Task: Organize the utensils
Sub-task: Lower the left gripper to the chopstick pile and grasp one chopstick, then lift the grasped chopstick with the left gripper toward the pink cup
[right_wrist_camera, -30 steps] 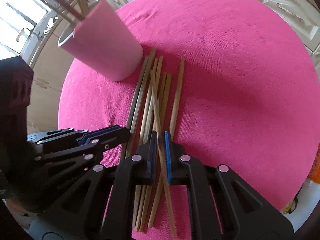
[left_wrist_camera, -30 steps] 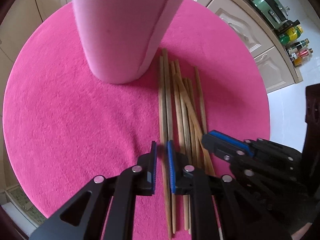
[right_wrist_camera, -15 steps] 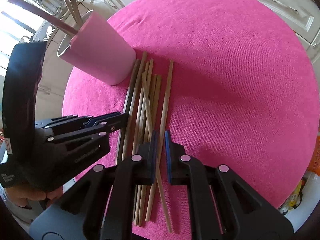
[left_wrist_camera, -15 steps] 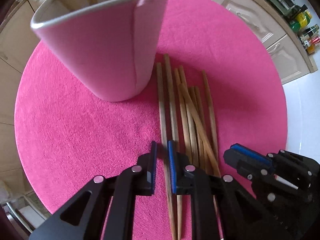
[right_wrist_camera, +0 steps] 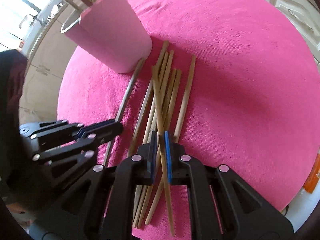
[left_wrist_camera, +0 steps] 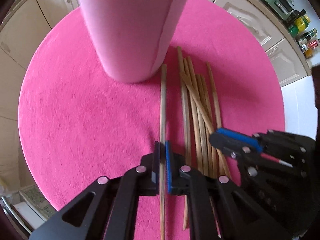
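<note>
Chopsticks (right_wrist_camera: 160, 100) lie in a loose sheaf on the pink round mat (right_wrist_camera: 240, 80), their far ends near the foot of the pink cup (left_wrist_camera: 128, 30), which already has a few sticks standing in it. One chopstick (left_wrist_camera: 163, 104) lies apart from the sheaf, on the cup's side, and runs straight into the left gripper (left_wrist_camera: 162, 168). That gripper's two pads are pressed flat against it near its near end, with no gap showing. Holding it toward one end probably leaves the long free part clear to be tipped up and dropped into the cup.

The right gripper (right_wrist_camera: 159, 156) stands over the sheaf, jaws drawn in to a narrow slot around the crossing chopstick (right_wrist_camera: 158, 104), the one lying slantwise on top of the others. Because it rides on top, it is the easiest to take without dragging neighbours along. Both grippers point steeply down at the mat, which suits pinching thin sticks lying flat.

The rest of the sheaf lies untouched between the two tools. Kitchen cabinets (left_wrist_camera: 250, 20) surround the table, with bottles (left_wrist_camera: 304, 38) on a counter, well away from the work.
</note>
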Motion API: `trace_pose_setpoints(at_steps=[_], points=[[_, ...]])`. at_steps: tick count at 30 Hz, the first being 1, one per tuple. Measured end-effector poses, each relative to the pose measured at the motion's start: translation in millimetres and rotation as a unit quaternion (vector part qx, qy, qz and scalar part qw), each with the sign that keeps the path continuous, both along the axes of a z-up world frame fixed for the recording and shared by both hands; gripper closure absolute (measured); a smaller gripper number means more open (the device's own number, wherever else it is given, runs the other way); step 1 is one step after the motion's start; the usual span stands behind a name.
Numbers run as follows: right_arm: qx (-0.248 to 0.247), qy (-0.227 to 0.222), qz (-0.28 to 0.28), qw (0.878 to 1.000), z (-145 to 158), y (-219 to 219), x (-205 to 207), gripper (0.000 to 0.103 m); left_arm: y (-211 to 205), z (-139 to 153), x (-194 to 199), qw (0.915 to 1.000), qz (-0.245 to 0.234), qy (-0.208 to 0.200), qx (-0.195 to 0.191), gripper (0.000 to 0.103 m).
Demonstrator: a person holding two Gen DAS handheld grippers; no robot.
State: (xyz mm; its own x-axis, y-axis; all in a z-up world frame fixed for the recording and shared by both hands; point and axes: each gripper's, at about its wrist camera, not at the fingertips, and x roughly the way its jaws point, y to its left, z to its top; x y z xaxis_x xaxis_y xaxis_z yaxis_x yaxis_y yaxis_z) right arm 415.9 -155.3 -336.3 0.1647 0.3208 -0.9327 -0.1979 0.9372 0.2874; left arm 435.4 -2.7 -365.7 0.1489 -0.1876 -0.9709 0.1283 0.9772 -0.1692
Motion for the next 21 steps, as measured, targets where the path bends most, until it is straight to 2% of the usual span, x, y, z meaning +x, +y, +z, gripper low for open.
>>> trace_pose_setpoints(at_steps=[4,8,10,16,21], points=[[-0.013,0.005,0.010,1.000,-2,8,3,0.090,6,-2,-4,1.0000,0.007,0.002,-0.001,0.098],[-0.014,0.004,0.021,1.000,-3,9,5,0.092,5,0,-4,0.9999,0.008,-0.004,-0.004,0.098],[-0.009,0.003,0.017,1.000,-1,7,4,0.096,6,3,-5,0.9999,0.009,-0.009,-0.006,0.098],[0.011,-0.012,0.007,1.000,7,-1,5,0.097,12,19,-14,0.9992,0.012,-0.033,-0.017,0.098],[0.047,-0.020,-0.013,0.999,18,-20,2,0.097,13,33,-25,0.9980,0.009,-0.056,-0.028,0.098]])
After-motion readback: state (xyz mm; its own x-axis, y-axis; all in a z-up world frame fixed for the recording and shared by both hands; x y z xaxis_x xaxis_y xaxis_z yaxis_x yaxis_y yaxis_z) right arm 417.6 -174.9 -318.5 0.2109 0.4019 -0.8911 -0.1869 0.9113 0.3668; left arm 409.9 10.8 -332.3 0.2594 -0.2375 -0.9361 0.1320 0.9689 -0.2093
